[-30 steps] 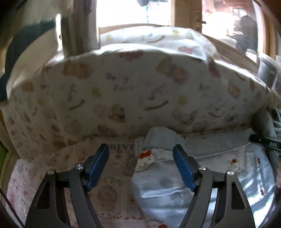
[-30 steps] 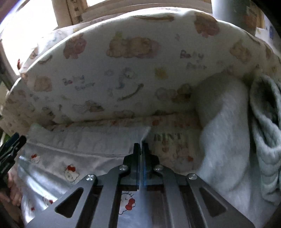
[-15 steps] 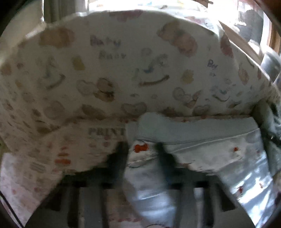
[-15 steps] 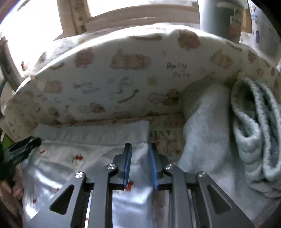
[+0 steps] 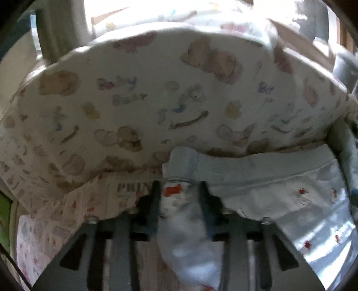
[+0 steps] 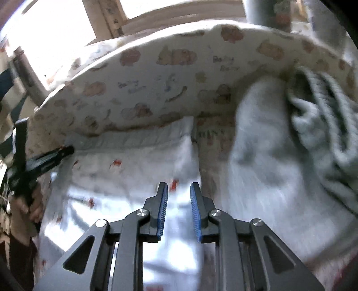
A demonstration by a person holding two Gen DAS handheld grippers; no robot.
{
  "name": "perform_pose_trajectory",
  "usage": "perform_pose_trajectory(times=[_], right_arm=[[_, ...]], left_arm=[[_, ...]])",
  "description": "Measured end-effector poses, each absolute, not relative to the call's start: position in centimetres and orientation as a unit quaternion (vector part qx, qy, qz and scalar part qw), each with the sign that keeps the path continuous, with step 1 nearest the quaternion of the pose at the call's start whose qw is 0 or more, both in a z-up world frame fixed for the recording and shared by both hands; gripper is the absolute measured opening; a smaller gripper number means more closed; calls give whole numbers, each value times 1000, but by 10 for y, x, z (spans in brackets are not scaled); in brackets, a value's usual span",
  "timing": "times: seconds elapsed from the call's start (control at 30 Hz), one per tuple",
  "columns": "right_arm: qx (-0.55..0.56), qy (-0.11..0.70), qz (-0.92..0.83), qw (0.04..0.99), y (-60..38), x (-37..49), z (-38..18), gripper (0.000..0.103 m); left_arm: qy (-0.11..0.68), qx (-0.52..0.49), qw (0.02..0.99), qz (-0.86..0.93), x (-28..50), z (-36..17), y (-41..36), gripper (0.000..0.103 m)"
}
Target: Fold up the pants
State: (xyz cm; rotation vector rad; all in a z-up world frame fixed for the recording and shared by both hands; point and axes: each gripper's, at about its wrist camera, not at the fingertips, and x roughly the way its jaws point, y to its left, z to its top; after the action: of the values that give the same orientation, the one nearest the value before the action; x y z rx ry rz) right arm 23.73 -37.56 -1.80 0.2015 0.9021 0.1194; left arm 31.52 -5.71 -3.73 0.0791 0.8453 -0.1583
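The pants (image 5: 279, 197) are pale blue-white with small red cartoon prints and a grey waistband, lying on a printed mat. In the left wrist view my left gripper (image 5: 179, 190) has its fingers close around the pants' left waistband corner, which bunches up between them. In the right wrist view the pants (image 6: 125, 170) spread to the left, and my right gripper (image 6: 179, 192) is open just above the fabric near their right edge, holding nothing. The left gripper (image 6: 44, 156) shows at the pants' far left corner.
A padded bumper (image 5: 156, 94) with teddy-bear print curves round the back of the mat. A pale grey towel (image 6: 268, 167) and a knitted grey cloth (image 6: 324, 116) lie right of the pants. A wooden frame (image 6: 105, 15) and bright windows stand behind.
My left gripper moved forward and closed from wide open onto the waistband corner. My right gripper opened, let go of the pants' edge and drew back a little.
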Motion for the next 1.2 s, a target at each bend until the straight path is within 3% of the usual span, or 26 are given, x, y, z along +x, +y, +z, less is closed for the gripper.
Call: perform_pose_trajectory(times=[0.07, 0.3, 0.53, 0.57, 0.67, 0.83, 0.97, 1.2], right_arm=[[95, 413, 71, 903, -380, 207, -5, 21], [82, 351, 114, 926, -370, 91, 33, 21], [98, 308, 140, 936, -346, -12, 28, 21], [97, 297, 136, 940, -343, -26, 27, 23], [98, 284, 126, 945, -336, -52, 23, 40], [145, 297, 128, 935, -338, -58, -2, 41], [155, 304, 118, 933, -337, -50, -21, 41], [138, 335, 89, 928, -339, -33, -40, 35]], left_arm=[[383, 50, 919, -83, 289, -29, -50, 55], [324, 50, 940, -94, 164, 9, -33, 55], [269, 55, 950, -150, 25, 18, -52, 55], [270, 54, 947, -163, 7, 14, -57, 54], [269, 57, 943, -187, -32, 3, -68, 55], [294, 63, 934, -192, -54, -20, -85, 54], [350, 61, 911, -208, -54, -48, -93, 47], [340, 31, 922, -182, -48, -51, -93, 41]])
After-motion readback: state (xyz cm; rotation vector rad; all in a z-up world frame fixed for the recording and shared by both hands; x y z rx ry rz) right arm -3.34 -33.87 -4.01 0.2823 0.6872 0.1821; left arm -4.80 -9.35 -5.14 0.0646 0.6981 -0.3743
